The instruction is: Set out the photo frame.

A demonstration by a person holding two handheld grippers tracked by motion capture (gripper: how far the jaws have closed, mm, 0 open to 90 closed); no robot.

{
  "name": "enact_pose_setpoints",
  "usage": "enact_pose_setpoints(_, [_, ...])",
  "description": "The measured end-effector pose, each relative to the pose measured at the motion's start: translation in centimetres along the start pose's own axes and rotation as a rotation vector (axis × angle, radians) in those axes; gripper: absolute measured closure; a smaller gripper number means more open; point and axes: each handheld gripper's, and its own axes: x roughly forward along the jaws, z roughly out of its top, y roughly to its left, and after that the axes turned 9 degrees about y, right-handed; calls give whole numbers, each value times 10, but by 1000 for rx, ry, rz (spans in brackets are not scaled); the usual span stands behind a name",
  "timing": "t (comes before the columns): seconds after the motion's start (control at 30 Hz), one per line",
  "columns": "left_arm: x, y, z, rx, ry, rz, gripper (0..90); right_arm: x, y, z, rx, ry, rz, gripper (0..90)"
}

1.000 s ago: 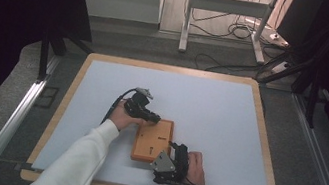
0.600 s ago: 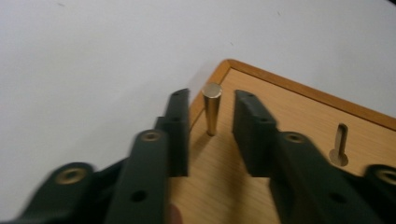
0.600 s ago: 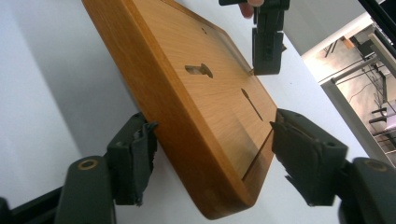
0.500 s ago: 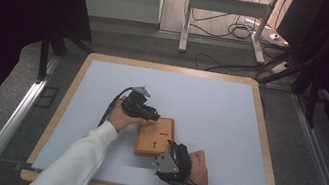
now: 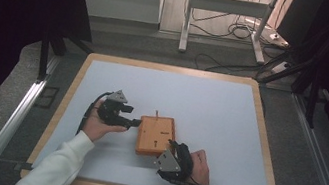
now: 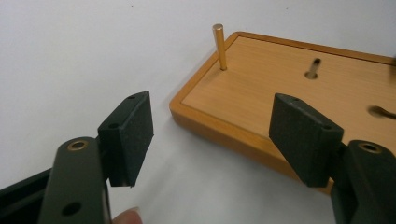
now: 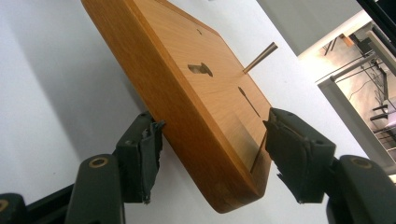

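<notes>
A: Board (image 5: 156, 135) of orange wood lies flat on the white table (image 5: 211, 105), a little toward six o'clock of the middle in the high view. What stands on it?

B: A thin brass peg (image 6: 219, 46) rises upright near one corner; in the high view that corner sits at about eleven o'clock on the board. The top face also carries a keyhole-shaped slot (image 7: 200, 69) and a second narrow slot.

A: And the left gripper (image 5: 133, 123)?

B: It is held in the person's left hand (image 5: 101, 125) at nine o'clock of the board, pointing toward its edge. In the left gripper view (image 6: 210, 140) its jaws stand wide apart with nothing between the pads; the board's near corner lies just beyond them, and one pad overlaps the board's edge in that view. Whether it touches cannot be told.

A: The right gripper (image 5: 174, 150)?

B: It sits at five o'clock of the board, in the person's right hand (image 5: 197, 171), a grey three-cornered plate (image 5: 168, 161) on top. In the right gripper view (image 7: 212, 140) the jaws are spread, one on each side of the board's rounded corner. The pads look close to the wood, yet contact is not clear.

A: Anything beyond the table?

B: At twelve o'clock, cables (image 5: 234, 28) lie on the floor beside a white metal stand (image 5: 227, 7).
</notes>
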Motion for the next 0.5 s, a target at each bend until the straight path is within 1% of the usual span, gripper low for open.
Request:
enact_pose_setpoints(0.03, [-3,0,-4,-1,-9,-1,299,0,0,0,-2,1,0,374])
enact_pose_setpoints(0.1, [-8,-2,-13,-24,-17,0,299,0,0,0,0,0,-1,374])
enact_pose_setpoints(0.17, [-12,-2,-21,-35,-11,10,292,0,-1,0,4,-3,-2,376])
enact_pose_setpoints(0.23, [-15,-2,-30,-44,-1,5,292,-1,-2,1,2,-6,-7,378])
enact_pose_setpoints(0.37, [-20,-5,-47,-39,21,37,290,-2,-5,1,13,-11,-11,392])
enact_pose_setpoints(0.43, [-21,-6,-54,-42,31,39,289,-3,-6,2,16,-12,-12,403])
enact_pose_setpoints(0.5, [-20,-8,-61,-37,43,43,289,-4,-7,2,16,-13,-13,418])
